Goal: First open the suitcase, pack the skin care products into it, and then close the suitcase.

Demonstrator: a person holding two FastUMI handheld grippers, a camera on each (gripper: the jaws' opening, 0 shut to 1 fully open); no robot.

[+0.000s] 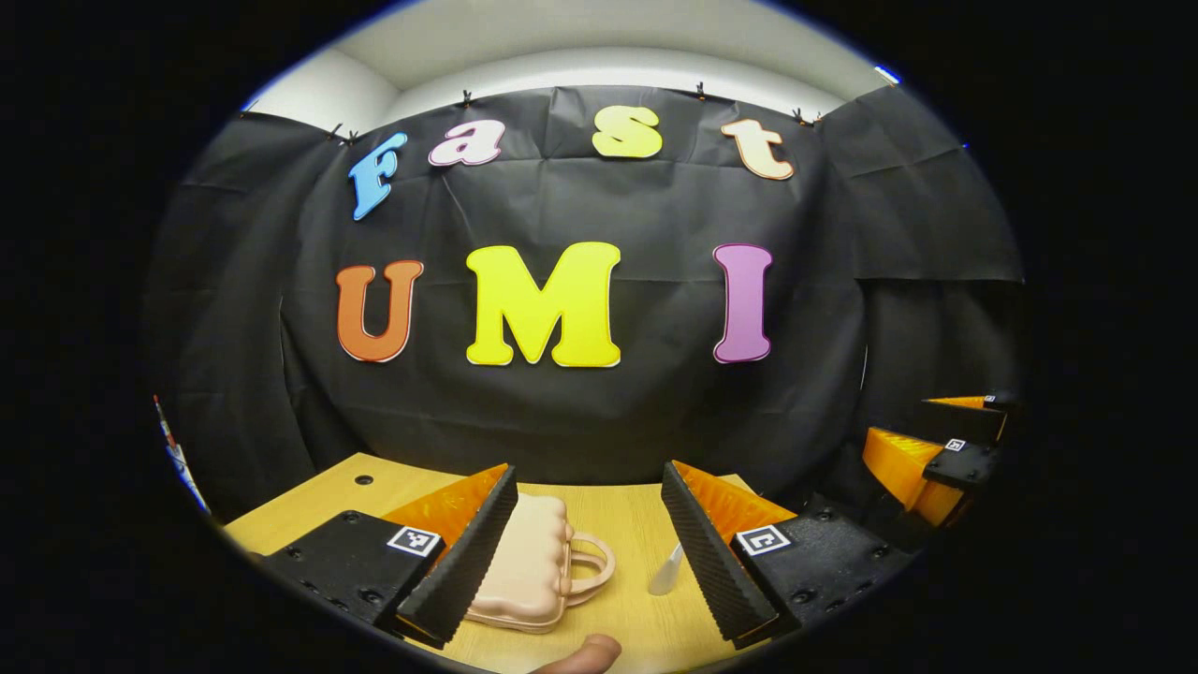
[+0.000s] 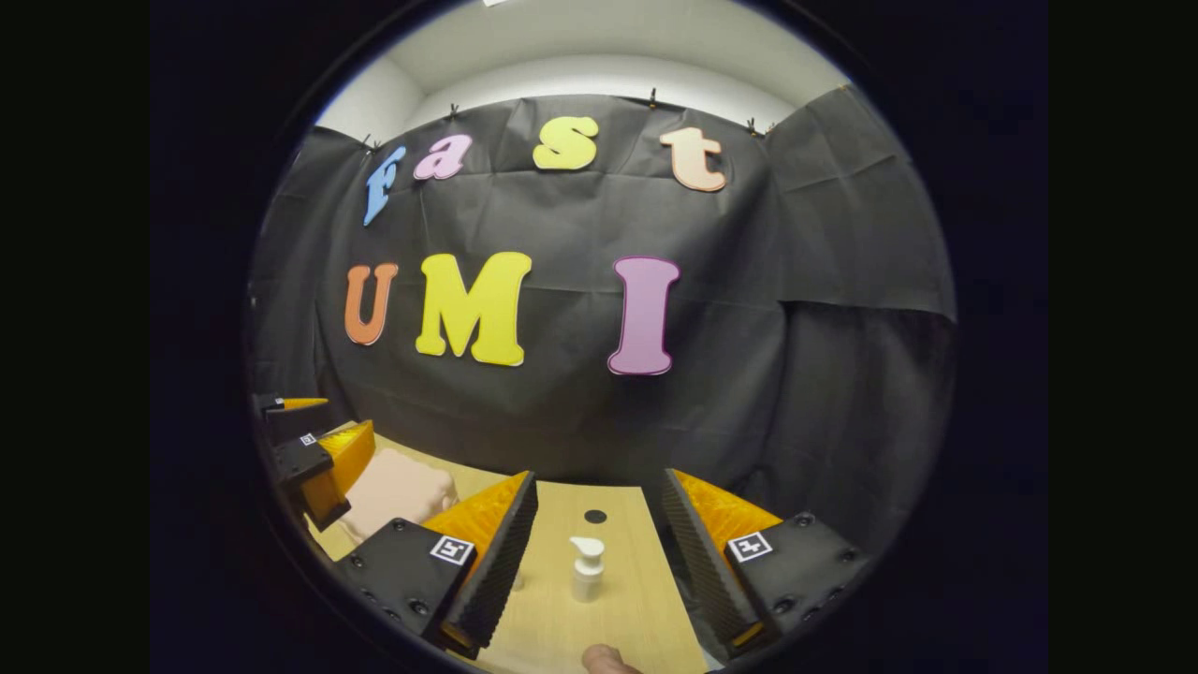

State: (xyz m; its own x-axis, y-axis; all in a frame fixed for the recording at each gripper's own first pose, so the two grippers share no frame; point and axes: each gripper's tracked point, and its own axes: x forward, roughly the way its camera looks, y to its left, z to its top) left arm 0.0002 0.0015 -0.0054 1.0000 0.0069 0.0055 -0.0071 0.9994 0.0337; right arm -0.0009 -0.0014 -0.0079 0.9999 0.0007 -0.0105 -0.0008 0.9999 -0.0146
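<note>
- Our left tongs (image 1: 590, 548) stand wide apart with nothing between the fingers, held above the desk (image 1: 636, 524) and looking along it toward the black back wall.
- Our right tongs (image 2: 599, 552) are likewise spread and hold nothing; in the left gripper view they appear farther off at the right edge.
- Just ahead of the left tongs, partly behind the left finger, the small pink suitcase (image 1: 533, 571) lies flat on the desk, its loop handle (image 1: 591, 566) turned toward the middle. Its two shells look pressed together, so we judge it not yet opened.
- Beside the handle, close to the left tongs' right finger, lies a small pale item (image 1: 666, 571) we cannot identify; it may be one of the skin care products.
- Between the right tongs' fingers but farther out, a white pump bottle (image 2: 587, 566) stands upright on the desk, well apart from the suitcase.
- A fingertip (image 1: 588, 652) of the holding hand shows at the bottom of the left gripper view.
- By our reading the task sits at its very start: opening, packing and closing all remain.
</note>
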